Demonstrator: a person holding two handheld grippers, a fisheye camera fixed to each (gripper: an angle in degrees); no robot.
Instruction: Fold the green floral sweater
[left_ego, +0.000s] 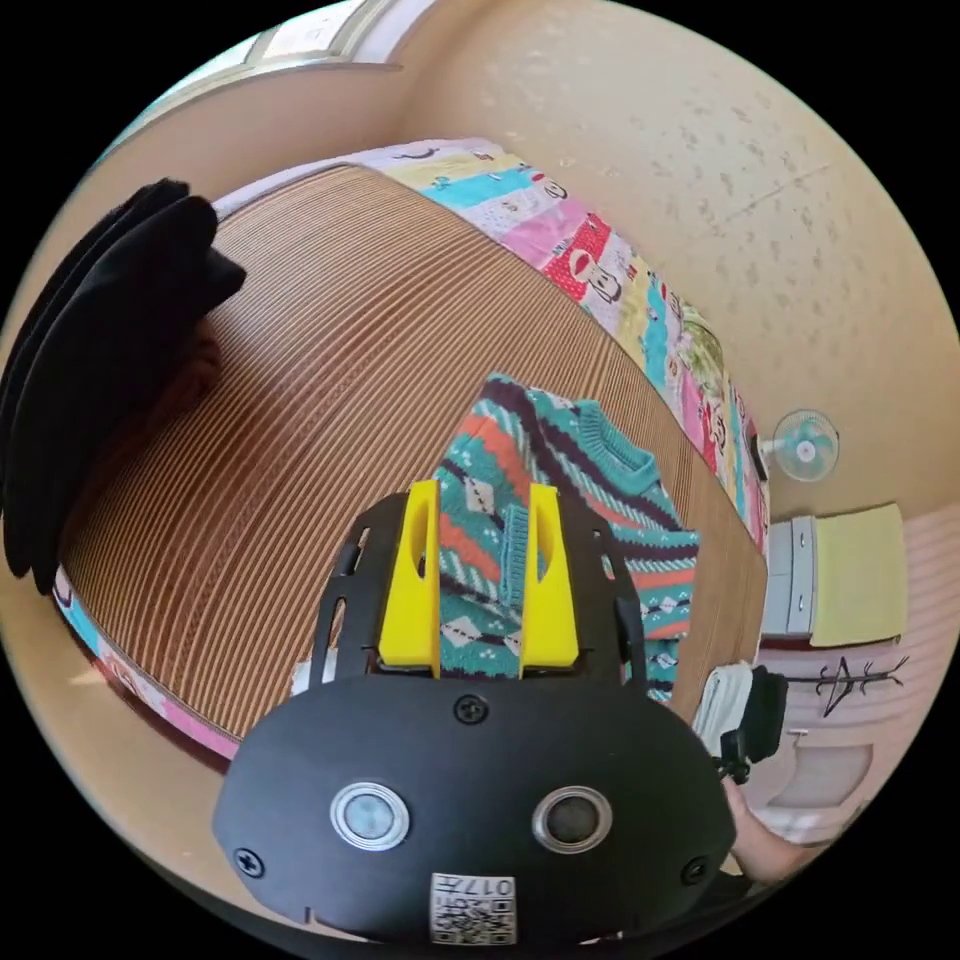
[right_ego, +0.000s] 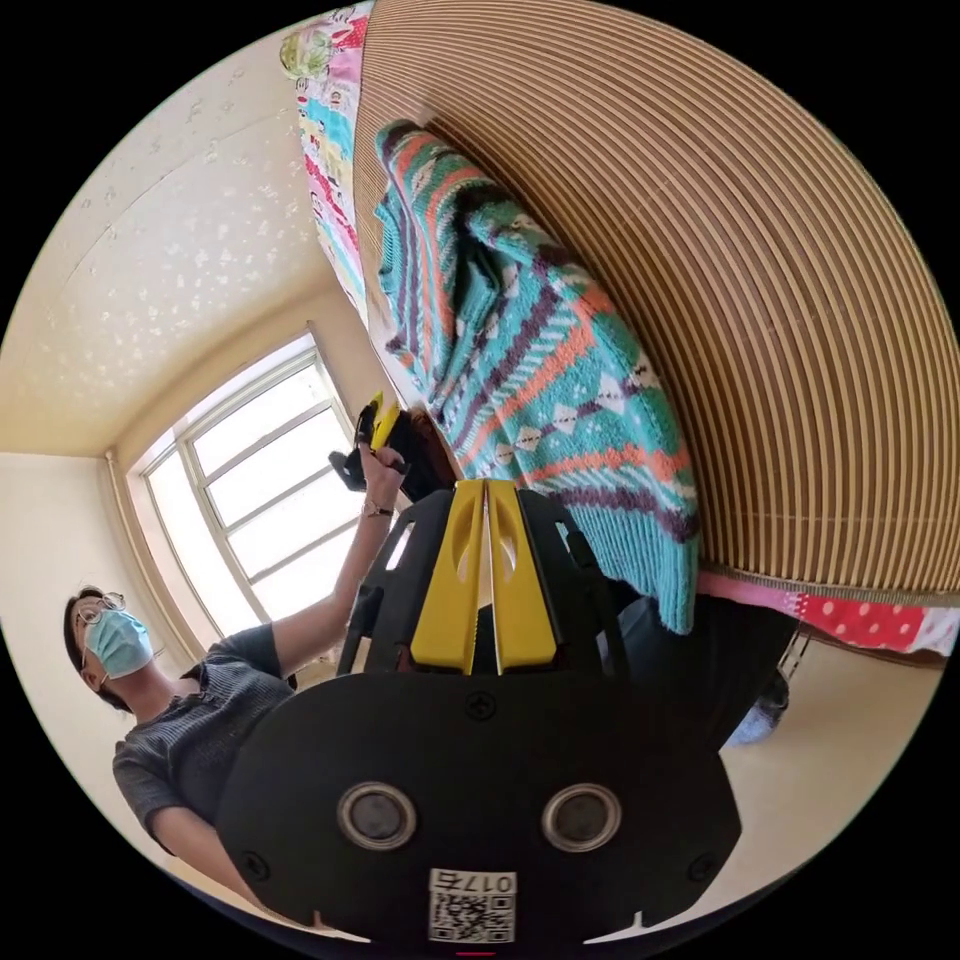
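The green floral sweater (left_ego: 590, 470) lies bunched on a ribbed brown mat (left_ego: 350, 350), its collar toward the quilt side. In the right gripper view the sweater (right_ego: 540, 370) drapes over the mat's edge, hem hanging down. My left gripper (left_ego: 485, 490) hovers over the sweater with its yellow jaws partly apart. Knit and a teal cuff show through the gap. A hand holds this left gripper (right_ego: 378, 418) up beside the sweater's edge. My right gripper (right_ego: 486, 485) is shut, its tips just under the hanging hem. I cannot tell if they touch it.
A pile of black clothes (left_ego: 100, 350) sits at the mat's far left. A patchwork quilt (left_ego: 600, 270) borders the mat (right_ego: 750, 250). The person (right_ego: 190, 730) stands before a window (right_ego: 260, 480). A fan (left_ego: 803, 445) and cabinets stand by the wall.
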